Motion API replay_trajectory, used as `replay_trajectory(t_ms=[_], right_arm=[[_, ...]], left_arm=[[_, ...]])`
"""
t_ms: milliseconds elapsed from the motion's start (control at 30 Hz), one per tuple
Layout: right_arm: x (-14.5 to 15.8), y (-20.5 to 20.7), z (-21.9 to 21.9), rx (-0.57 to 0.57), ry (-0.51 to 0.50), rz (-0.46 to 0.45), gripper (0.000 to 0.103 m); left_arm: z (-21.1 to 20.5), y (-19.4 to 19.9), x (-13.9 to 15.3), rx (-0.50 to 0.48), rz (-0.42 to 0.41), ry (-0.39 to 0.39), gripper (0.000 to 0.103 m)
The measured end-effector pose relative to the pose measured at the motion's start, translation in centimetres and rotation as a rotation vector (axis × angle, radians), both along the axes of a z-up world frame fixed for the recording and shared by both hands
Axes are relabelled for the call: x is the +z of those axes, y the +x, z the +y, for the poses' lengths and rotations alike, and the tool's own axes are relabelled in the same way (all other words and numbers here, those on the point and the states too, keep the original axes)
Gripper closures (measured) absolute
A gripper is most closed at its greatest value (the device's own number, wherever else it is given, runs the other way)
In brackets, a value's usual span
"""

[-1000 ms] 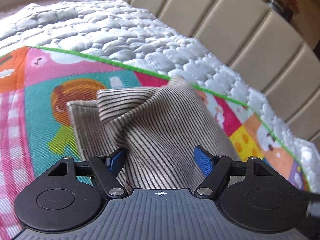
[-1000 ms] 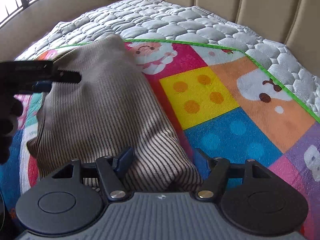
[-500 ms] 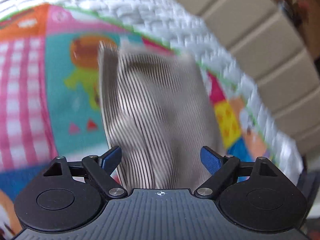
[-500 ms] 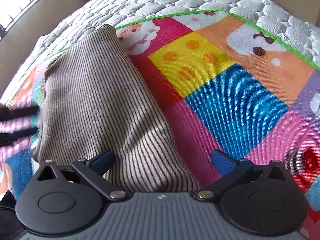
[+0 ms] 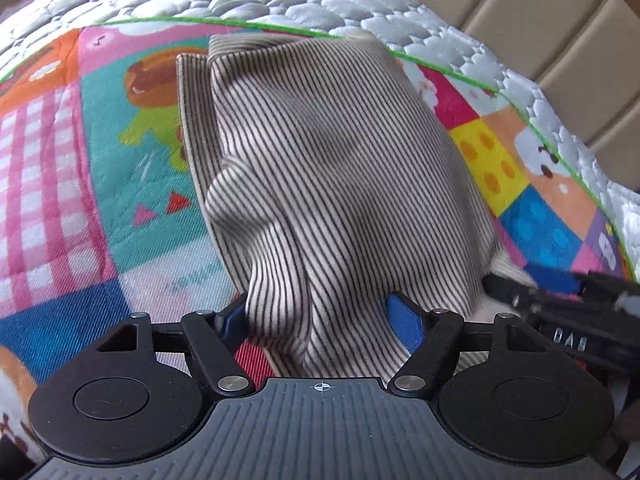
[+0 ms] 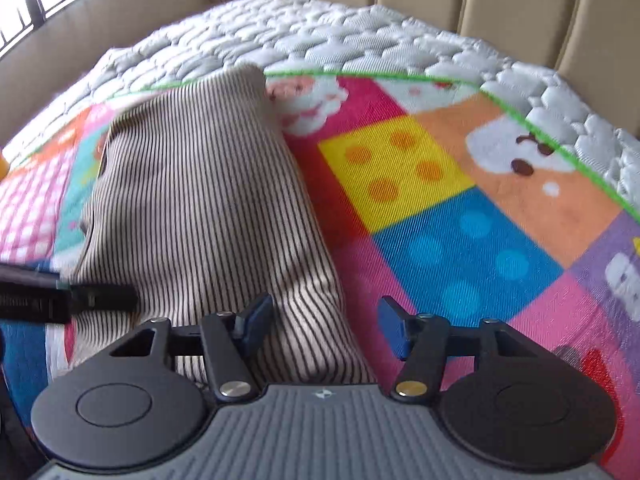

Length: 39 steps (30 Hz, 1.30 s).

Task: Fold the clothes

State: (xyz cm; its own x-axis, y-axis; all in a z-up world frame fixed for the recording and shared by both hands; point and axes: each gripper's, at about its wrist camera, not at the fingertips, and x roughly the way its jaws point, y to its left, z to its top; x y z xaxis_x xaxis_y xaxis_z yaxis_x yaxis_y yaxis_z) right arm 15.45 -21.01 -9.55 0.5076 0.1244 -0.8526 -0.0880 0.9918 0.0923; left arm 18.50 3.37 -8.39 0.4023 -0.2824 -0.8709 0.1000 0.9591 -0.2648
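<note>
both my grippers sit wide: left gripper with the striped garment bunched between its fingers, right gripper at its near corner; that near edge is hidden behind them.

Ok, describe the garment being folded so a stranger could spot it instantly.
Start at the white quilted mattress, then the bright cartoon patchwork mat spread on it. On the mat's left part lies the striped garment, folded: beige with thin dark pinstripes, the only muted, unpictured fabric among vivid colour blocks.
</note>
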Motion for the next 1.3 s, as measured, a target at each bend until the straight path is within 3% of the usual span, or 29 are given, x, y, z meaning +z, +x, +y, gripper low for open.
replay_trajectory(t_ms=[133,333,433,600,667,767,867,1000,1167,1267,1300], right_arm=[[0.2,-0.7,0.4,0.002,0.087,0.044,0.043],[0.6,-1.7,2.3,0.069,0.007,0.016,0.043],[0.8,-1.9,2.0,0.088,-0.003,0.012,0.038],[3.4,-2.8,1.1,0.142,-0.091,-0.117,0.033],[4.2,-3.1,1.1,0.201,-0.103,-0.154,0.033],[3.0,-3.8,2.5,0.364,-0.194,-0.100,0.033],[1.3,-5.4,3.1,0.456,-0.289,-0.096,0.032],[2.0,-5.2,2.5,0.393,-0.228,-0.101,0.032],[3.4,-6.2,3.1,0.429,-0.136,-0.181,0.032],[2.4,-6.1,4.2,0.460,-0.131,-0.121,0.030],[1.7,-6.1,4.5,0.469,-0.153,-0.097,0.023]], left_arm=[[0.6,0.9,0.3,-0.011,-0.067,-0.032,0.038],[1.4,2.4,0.3,-0.002,-0.097,-0.089,0.037],[1.3,1.9,0.8,-0.009,-0.097,-0.047,0.036],[1.6,-0.4,2.7,-0.030,-0.073,0.095,0.016],[1.4,-1.4,3.2,-0.067,-0.060,0.102,0.013],[0.6,-2.9,2.7,-0.145,-0.023,0.138,0.013],[-0.9,-4.1,1.0,-0.232,0.006,0.250,0.010],[-1.6,-4.3,0.9,-0.257,-0.028,0.304,0.007],[-1.2,-4.3,0.8,-0.244,-0.020,0.288,0.006],[-1.2,-4.3,0.7,-0.248,-0.024,0.292,0.006],[-1.2,-4.3,0.6,-0.248,-0.024,0.291,0.006]])
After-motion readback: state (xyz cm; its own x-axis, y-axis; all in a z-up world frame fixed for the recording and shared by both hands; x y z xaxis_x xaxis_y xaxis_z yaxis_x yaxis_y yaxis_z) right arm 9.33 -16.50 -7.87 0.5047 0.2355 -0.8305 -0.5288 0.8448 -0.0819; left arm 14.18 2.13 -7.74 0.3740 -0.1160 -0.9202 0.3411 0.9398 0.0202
